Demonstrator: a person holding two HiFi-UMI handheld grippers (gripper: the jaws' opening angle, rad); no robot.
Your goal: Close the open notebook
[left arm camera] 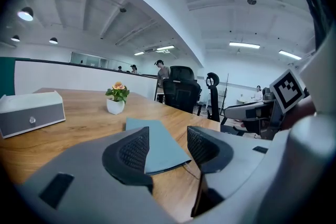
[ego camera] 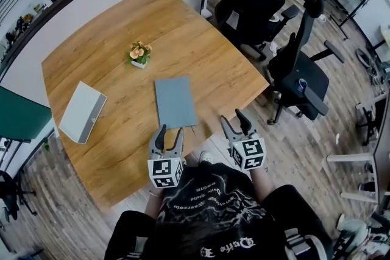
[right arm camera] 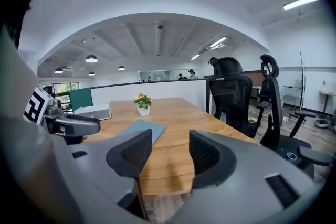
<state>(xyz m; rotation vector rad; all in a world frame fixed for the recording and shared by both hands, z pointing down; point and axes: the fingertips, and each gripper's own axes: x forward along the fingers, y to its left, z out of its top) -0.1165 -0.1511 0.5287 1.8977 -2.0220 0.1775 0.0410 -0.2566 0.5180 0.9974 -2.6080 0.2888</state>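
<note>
Left tool (ego camera: 169, 134) and right tool (ego camera: 233, 119) gape empty. The notebook (ego camera: 175, 101) already looks shut, so a stray nudge might flip it open.

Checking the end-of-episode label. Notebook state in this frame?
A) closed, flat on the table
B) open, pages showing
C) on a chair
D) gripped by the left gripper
A: the blue-grey notebook lies flat on the wooden table with only its cover showing. The left gripper and right gripper both have their jaws apart and hold nothing.
</note>
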